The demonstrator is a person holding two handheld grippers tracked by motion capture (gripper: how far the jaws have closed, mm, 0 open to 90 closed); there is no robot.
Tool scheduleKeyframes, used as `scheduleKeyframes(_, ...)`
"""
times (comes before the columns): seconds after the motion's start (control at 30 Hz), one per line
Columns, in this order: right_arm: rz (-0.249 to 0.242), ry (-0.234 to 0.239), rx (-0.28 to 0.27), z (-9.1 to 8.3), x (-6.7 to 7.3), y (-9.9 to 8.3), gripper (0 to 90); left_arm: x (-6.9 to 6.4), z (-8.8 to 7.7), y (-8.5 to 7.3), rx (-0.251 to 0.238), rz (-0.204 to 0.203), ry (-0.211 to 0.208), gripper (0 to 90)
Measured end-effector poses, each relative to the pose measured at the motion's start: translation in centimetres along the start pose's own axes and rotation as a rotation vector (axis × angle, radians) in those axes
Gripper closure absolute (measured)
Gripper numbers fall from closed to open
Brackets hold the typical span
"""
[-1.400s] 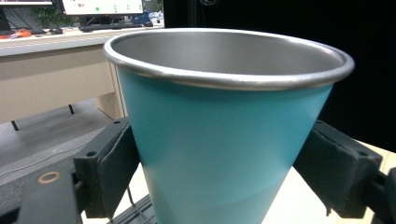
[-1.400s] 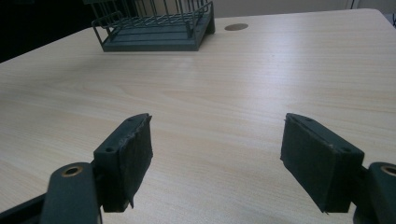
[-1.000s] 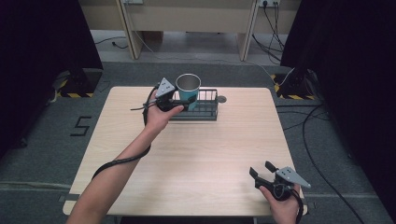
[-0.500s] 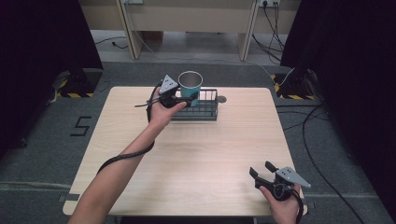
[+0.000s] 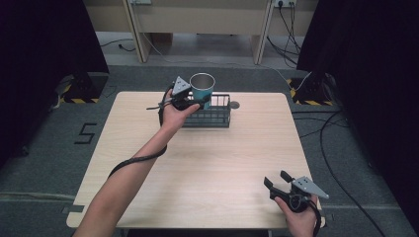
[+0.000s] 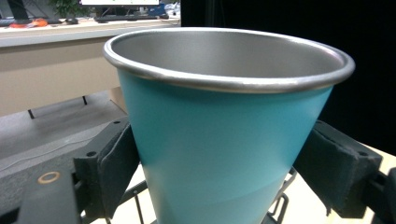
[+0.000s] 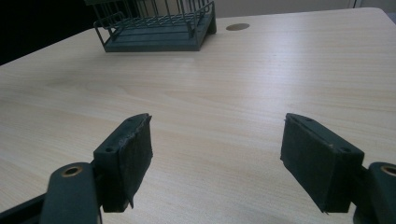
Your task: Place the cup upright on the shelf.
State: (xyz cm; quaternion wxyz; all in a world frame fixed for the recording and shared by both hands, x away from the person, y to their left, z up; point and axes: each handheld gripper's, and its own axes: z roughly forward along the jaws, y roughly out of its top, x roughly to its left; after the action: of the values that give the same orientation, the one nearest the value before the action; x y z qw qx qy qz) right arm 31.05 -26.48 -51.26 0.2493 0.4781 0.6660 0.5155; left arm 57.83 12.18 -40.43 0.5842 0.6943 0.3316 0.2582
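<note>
Okay, left gripper is clamped on the teal cup, pads either side of its lower wall in the left gripper view. Versus a second ago the cup sits slightly higher above the wire basket, upper centre of the high view, and looks clear of the basket floor, so this reads as a lift-out, though a lowering-in can't be ruled out. Right gripper idles at lower right with jaws wide apart, holding nothing. Count: one cup, one basket, two grippers, one table.
</note>
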Motion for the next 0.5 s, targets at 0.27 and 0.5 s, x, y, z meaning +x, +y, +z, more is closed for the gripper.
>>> scheduleKeyframes(0.27,-0.001,0.002,0.002,0.0,0.0,0.0,25.7,0.5,0.9,-0.5,0.039,-0.016,0.038,16.5)
scheduleKeyframes(0.5,-0.011,0.002,0.001,0.0,0.0,0.0,25.8,0.6,1.6,-0.8,0.056,-0.027,0.052,16.4)
